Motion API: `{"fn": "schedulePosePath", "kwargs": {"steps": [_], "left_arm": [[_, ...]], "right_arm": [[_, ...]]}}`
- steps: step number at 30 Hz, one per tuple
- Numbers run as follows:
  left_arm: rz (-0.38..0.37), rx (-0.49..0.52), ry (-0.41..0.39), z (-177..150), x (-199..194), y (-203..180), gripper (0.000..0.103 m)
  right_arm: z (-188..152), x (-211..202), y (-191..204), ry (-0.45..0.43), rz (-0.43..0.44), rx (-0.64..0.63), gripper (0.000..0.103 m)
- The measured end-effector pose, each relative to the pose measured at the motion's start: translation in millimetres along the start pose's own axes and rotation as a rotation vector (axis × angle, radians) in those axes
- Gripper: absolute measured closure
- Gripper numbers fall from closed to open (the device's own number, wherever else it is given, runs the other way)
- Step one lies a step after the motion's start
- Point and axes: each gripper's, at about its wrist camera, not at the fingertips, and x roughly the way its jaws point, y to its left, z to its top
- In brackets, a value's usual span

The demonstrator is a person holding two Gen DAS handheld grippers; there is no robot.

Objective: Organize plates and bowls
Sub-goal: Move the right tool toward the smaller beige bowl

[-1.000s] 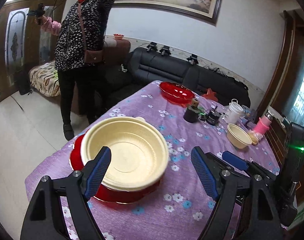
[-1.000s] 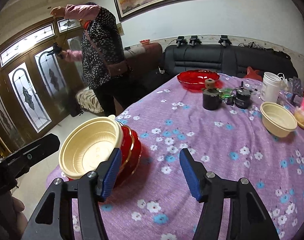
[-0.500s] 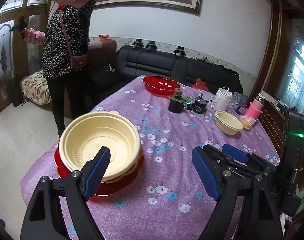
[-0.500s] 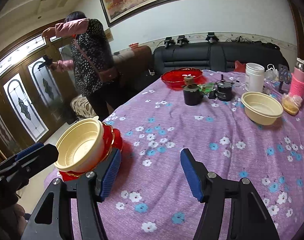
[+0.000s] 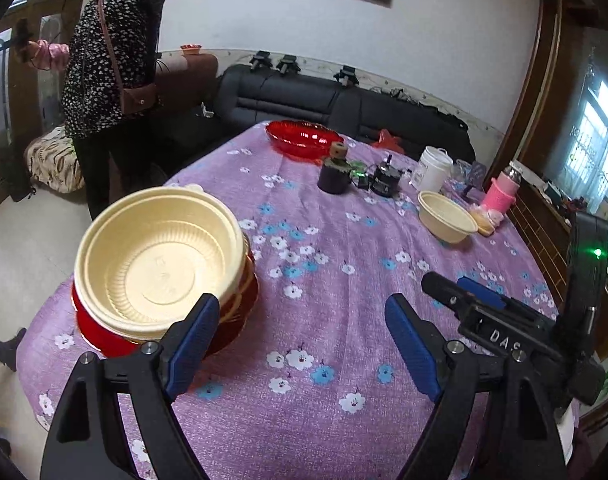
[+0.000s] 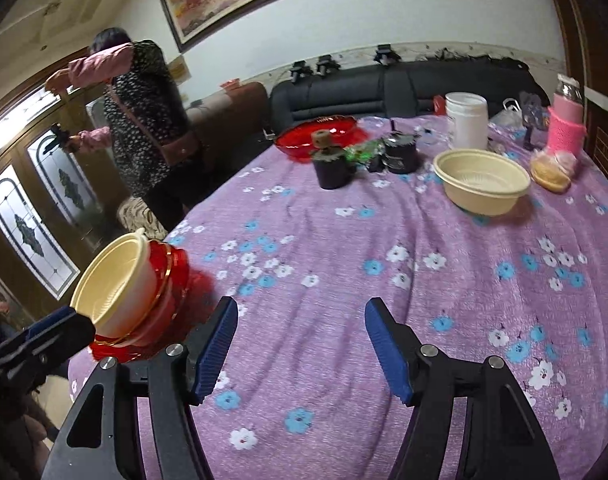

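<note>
Now the loose cream bowl [image 6: 482,184] sits far across the bench [image 6: 344,280], well apart from the stack [image 5: 160,268] at the near-left edge. Both grippers are empty; the right gripper [image 6: 300,344] is opening its jaws, the left gripper [image 5: 304,344] gapes wide. Approach the bowl's rim squarely, one pad inside.

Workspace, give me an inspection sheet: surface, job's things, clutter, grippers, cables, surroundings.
Surface: table under purple flowered cloth.
Job's things: cream bowl stacked on red bowls at the near edge; second cream bowl alone; red dish at the far end.
Clutter: dark cup, white tub, pink bottle.
Grippers: left gripper open, empty; right gripper opening, empty.
Cables: nothing seen.
Surroundings: black sofa, person by the doors.
</note>
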Motion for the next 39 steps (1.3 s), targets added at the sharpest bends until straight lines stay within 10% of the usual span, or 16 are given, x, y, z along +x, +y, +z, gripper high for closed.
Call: {"fn": "schedulePosePath", "kwargs": {"steps": [14,39], "left_arm": [[-0.033,-0.017,0.058,6.0,26.6,1.4,0.019],[-0.033,0.056,0.113,6.7,43.1,-40.9,0.019]], "right_arm": [[15.9,9.0,-10.0,0.001,-0.04,0.004,0.032],[35.9,-26.0,-151.2,-0.113,-0.151,0.313,0.032]]}}
